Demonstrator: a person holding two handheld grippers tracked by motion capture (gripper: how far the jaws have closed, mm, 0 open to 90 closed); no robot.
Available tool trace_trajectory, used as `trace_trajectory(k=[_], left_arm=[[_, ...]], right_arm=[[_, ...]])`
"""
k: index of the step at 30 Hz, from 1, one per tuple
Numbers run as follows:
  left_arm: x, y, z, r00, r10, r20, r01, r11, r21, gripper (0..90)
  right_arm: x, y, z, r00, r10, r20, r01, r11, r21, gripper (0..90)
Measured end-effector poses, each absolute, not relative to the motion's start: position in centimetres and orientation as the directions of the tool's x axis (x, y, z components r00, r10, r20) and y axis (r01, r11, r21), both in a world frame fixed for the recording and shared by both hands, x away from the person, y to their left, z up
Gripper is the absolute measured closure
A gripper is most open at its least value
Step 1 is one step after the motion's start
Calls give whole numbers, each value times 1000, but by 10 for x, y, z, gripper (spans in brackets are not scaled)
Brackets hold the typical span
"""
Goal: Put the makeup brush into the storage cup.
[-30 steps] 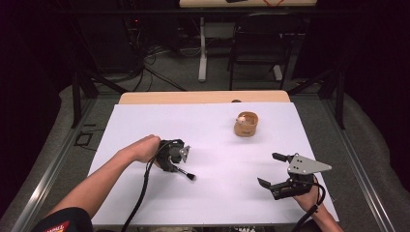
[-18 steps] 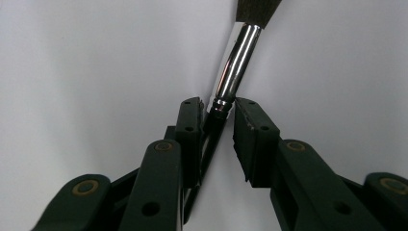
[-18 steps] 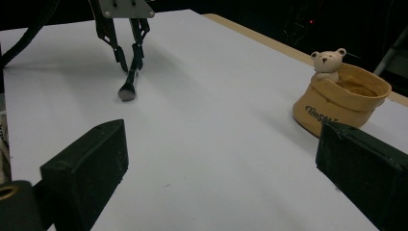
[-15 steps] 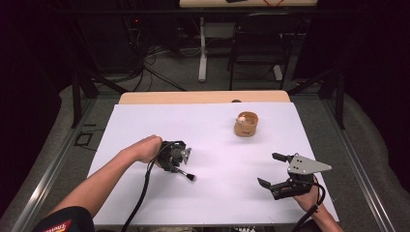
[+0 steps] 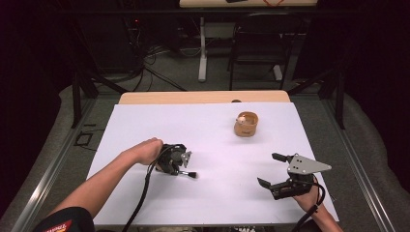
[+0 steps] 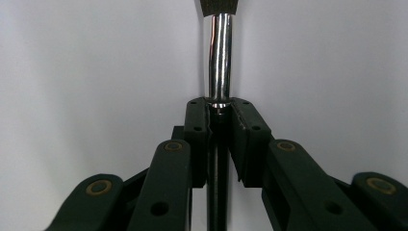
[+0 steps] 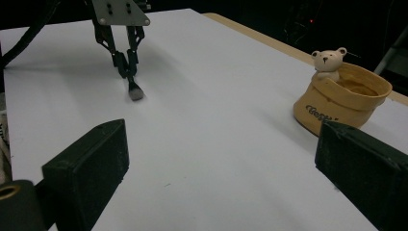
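1. The left gripper [image 5: 180,163], held in the person's left hand [image 5: 145,151], is lying low over the near-left part of the white table cover [image 5: 212,130]. Its jaws have just been closing, and they are now pinching the slim make-up brush with a chrome ferrule, black handle and dark bristle tip [image 6: 220,62].
2. In the left gripper view, the two black pads [image 6: 196,139] are pressing on the brush where the chrome ferrule meets the black handle; the bristle tip is pointing away from the gripper, past the top edge.
3. In the high view, the brush [image 5: 187,174] is projecting from the jaws toward the right, its tip resting on or just above the cover; which of the two cannot be told.
4. The grip is now appearing complete, so the pick-up step is judged finished and the brush is ready to be lifted.
5. The right gripper [image 5: 274,175] is waiting at the near right with its jaws spread wide and nothing between them.
6. The tan, sack-shaped ceramic pot with a small white bear figure on its rim [image 5: 246,124] is standing upright at the far right, well apart from both grippers; it is judged the likely destination for the brush.
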State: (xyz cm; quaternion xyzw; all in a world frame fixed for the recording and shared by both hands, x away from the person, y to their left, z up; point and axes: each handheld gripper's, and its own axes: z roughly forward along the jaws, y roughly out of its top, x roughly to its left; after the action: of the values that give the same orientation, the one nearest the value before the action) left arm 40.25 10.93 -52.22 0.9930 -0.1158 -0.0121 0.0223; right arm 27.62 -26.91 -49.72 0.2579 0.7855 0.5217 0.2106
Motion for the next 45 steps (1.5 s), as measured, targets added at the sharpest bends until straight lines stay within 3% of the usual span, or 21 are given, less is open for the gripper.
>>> trace_trajectory(k=[6, 28, 45], left_arm=[[401, 110, -520, 972, -232, -21, -231, -972, 43, 782], [394, 111, -497, 989, -146, 0, -143, -972, 187, 783], [391, 114, -483, 999, -40, 15, -43, -937, 346, 783]], right_arm=[[276, -269, -497, -774, 630, -58, 195, 324, 926, 42], [277, -269, -498, -763, 645, -55, 218, 336, 916, 46], [280, -269, -499, -753, 657, -39, 241, 330, 913, 48]])
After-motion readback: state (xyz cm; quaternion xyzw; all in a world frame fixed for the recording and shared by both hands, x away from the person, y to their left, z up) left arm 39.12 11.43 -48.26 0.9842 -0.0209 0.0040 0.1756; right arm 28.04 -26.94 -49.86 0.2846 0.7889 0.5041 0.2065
